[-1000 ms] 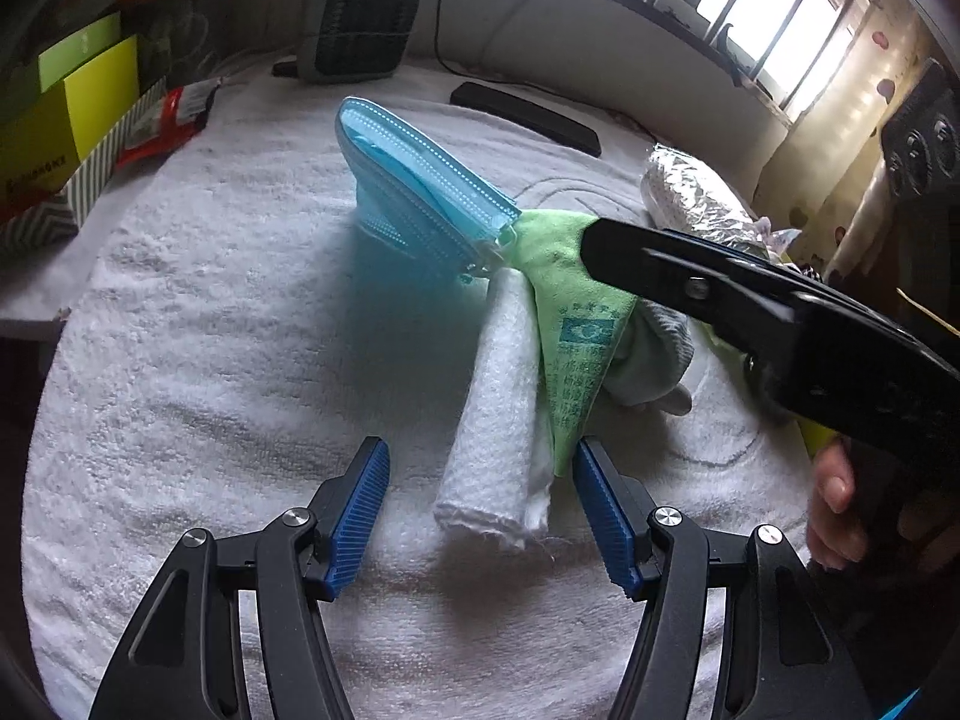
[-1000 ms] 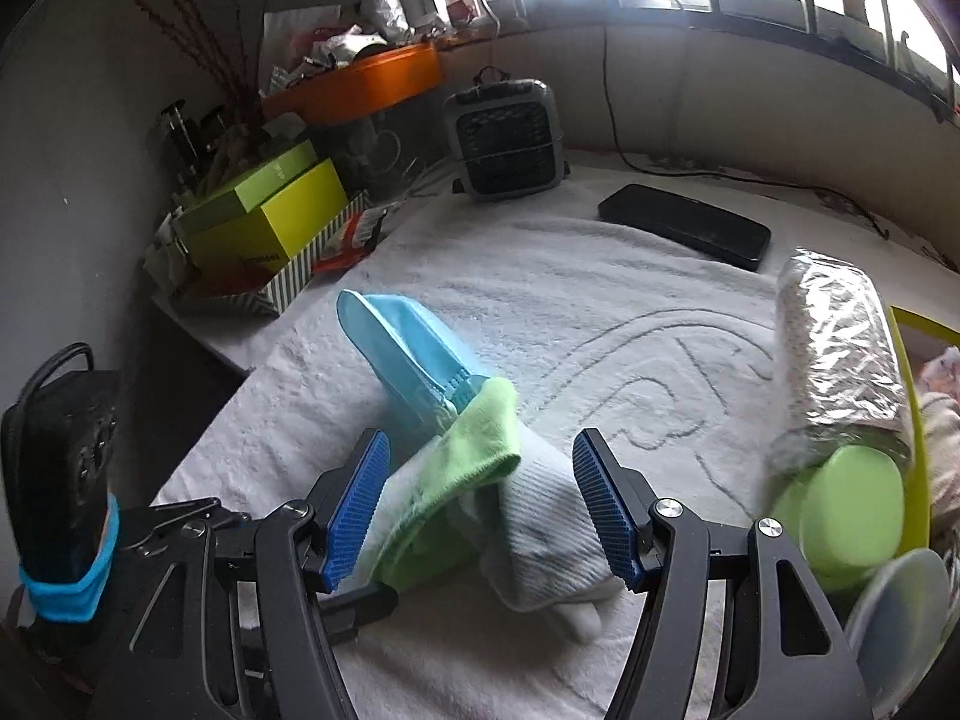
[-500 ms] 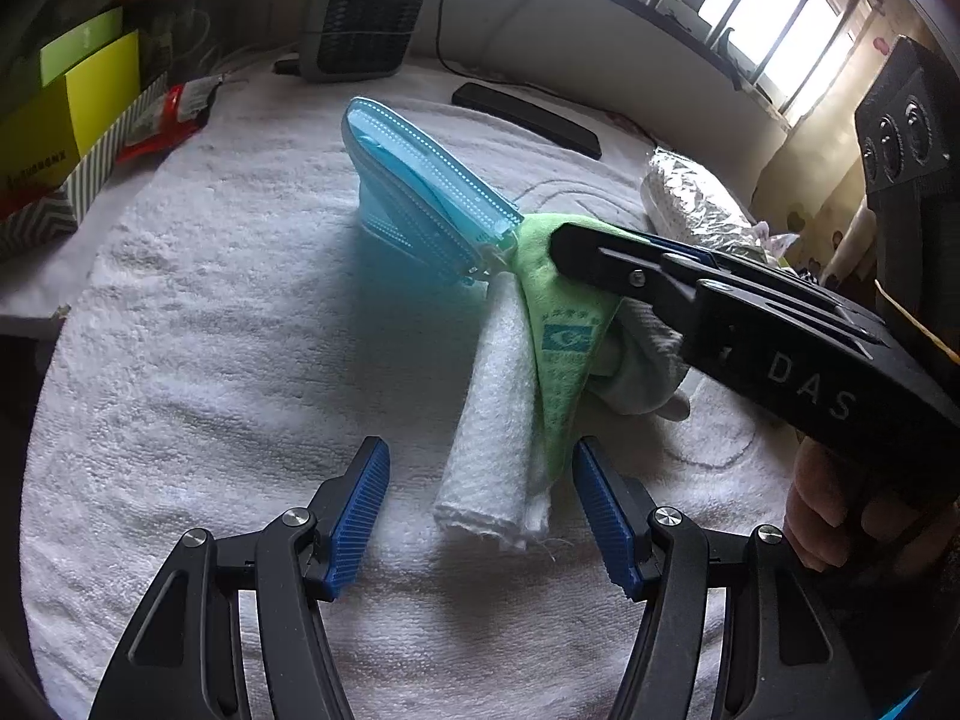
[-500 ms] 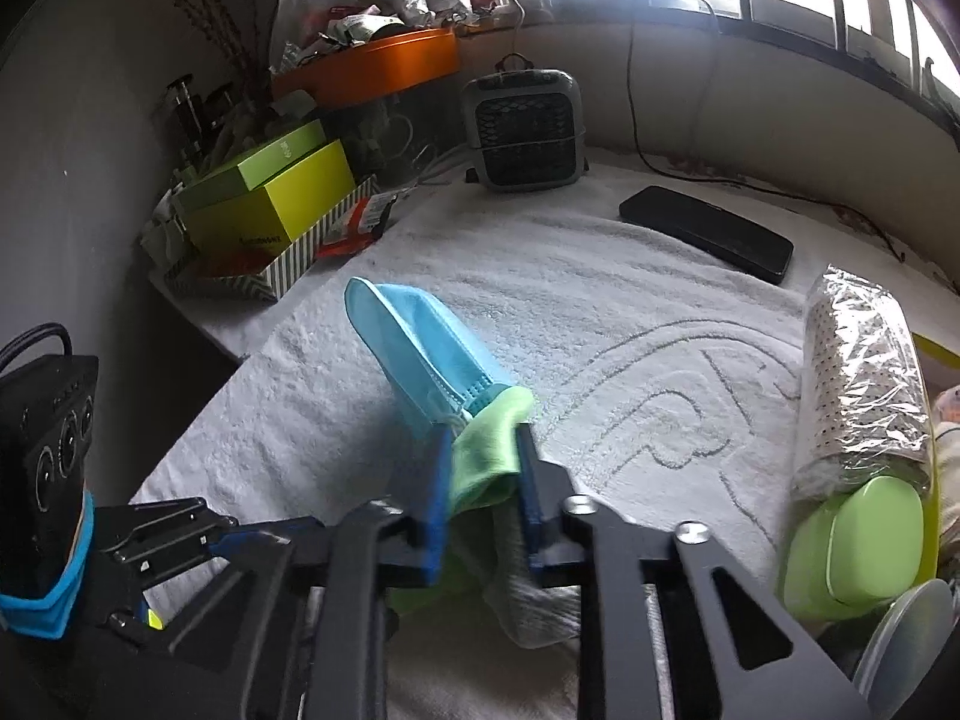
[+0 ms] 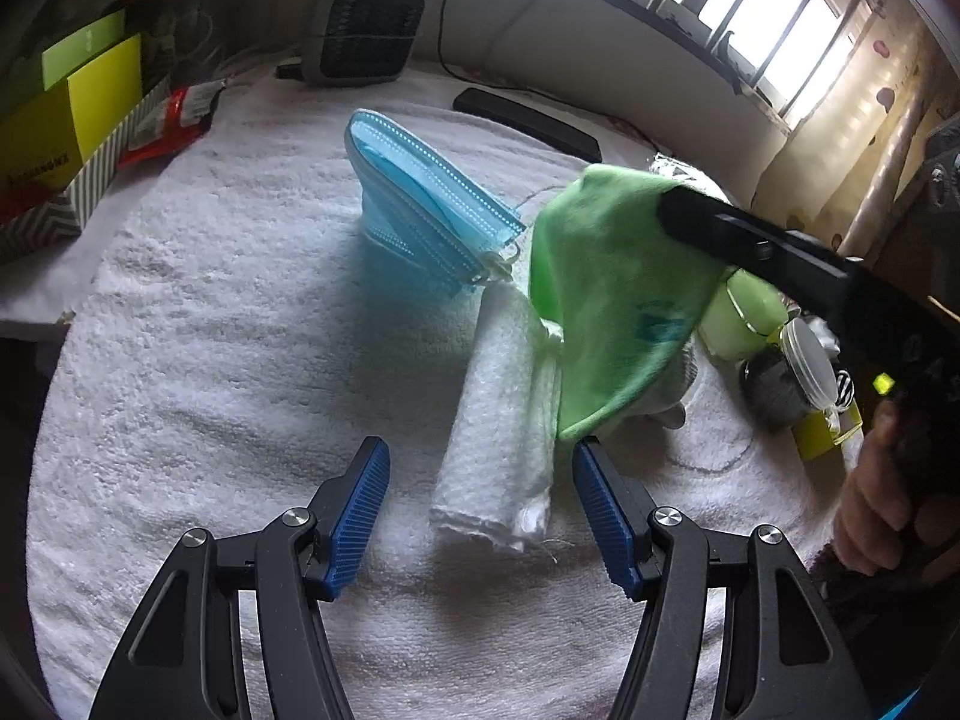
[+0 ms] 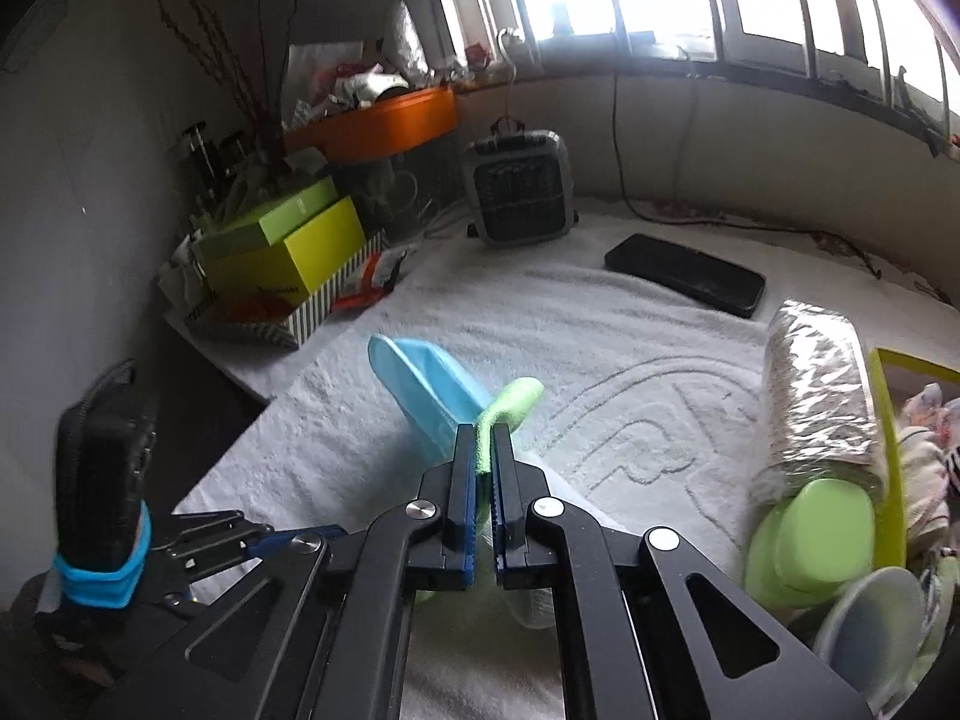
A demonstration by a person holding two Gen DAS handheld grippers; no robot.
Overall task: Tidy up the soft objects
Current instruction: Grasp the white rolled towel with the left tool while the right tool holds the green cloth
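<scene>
The right gripper (image 6: 483, 450) is pinching the top edge of the green cloth (image 5: 606, 300), and the cloth hangs down from it, off the white towel (image 5: 210, 360) on the desk. The rolled white cloth (image 5: 504, 420) lies just in front of the left gripper (image 5: 480, 516). Its long side points away from that gripper. The left gripper is spread wide with nothing in it, and it is the nearer one.
</scene>
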